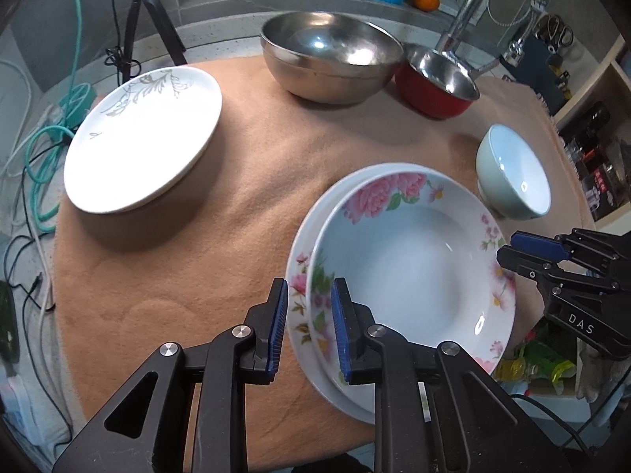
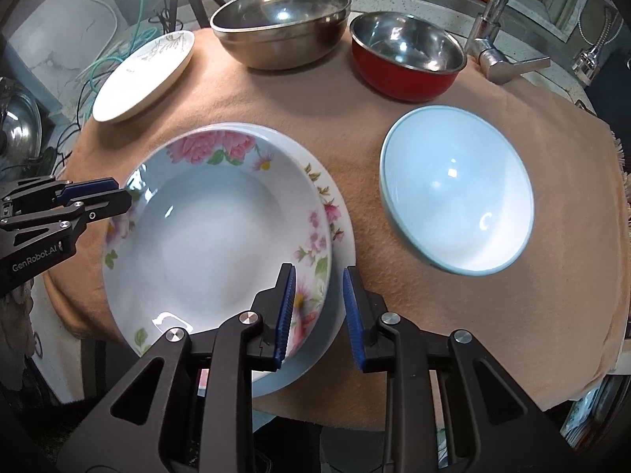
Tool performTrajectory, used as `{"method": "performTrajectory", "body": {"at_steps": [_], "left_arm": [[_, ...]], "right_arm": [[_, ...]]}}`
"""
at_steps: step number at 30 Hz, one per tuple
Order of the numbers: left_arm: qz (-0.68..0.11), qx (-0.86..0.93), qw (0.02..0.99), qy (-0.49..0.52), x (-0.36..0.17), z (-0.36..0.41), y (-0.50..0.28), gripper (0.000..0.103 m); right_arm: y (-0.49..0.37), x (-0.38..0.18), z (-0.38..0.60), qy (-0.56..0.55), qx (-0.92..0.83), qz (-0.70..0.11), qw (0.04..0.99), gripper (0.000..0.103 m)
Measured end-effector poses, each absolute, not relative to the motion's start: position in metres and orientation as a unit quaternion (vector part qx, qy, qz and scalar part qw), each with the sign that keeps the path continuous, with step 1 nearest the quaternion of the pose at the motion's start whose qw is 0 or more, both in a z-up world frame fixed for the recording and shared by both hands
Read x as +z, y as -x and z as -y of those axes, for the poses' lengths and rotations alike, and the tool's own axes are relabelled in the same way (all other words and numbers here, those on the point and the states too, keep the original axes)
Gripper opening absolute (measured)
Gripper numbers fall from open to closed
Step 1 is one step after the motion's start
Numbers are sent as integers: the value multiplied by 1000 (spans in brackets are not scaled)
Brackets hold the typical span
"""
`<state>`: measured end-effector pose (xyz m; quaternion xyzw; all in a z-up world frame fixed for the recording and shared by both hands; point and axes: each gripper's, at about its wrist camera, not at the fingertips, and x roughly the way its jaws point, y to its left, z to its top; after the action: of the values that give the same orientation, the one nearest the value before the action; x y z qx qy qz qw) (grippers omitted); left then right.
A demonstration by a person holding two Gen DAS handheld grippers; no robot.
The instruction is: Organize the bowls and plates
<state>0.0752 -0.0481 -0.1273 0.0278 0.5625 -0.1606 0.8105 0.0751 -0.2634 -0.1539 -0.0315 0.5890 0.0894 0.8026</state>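
The floral plate [image 1: 410, 260] sits in a second plate [image 1: 299, 315] on the cloth [image 1: 236, 197], shifted toward one side. The left gripper [image 1: 307, 323] and the right gripper [image 2: 317, 307] each straddle its rim, jaws released, not grasping.

If only one side closes and lifts, the plate may tilt, slide and knock the blue bowl [image 2: 457, 193].

Only the right view shows how near that bowl is; the left view shows better the white plate [image 1: 146, 142].
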Motion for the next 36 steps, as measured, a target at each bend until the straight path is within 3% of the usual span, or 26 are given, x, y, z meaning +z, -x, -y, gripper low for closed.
{"method": "performTrajectory", "body": {"at_steps": [16,27,36], "left_arm": [[-515,-125,845,74,-88,-64,-123,19],[-507,-77,850,116,-114,-152,-194,19],[-514,-72,848,102,-135,-171,-228,19]], "right_arm": [[-107,-110,226,-91,129,-531,832,26],[-155,-117,154,-116,152,-527,828,31],[-197,-144,124,-128,141,-549,814,31]]}}
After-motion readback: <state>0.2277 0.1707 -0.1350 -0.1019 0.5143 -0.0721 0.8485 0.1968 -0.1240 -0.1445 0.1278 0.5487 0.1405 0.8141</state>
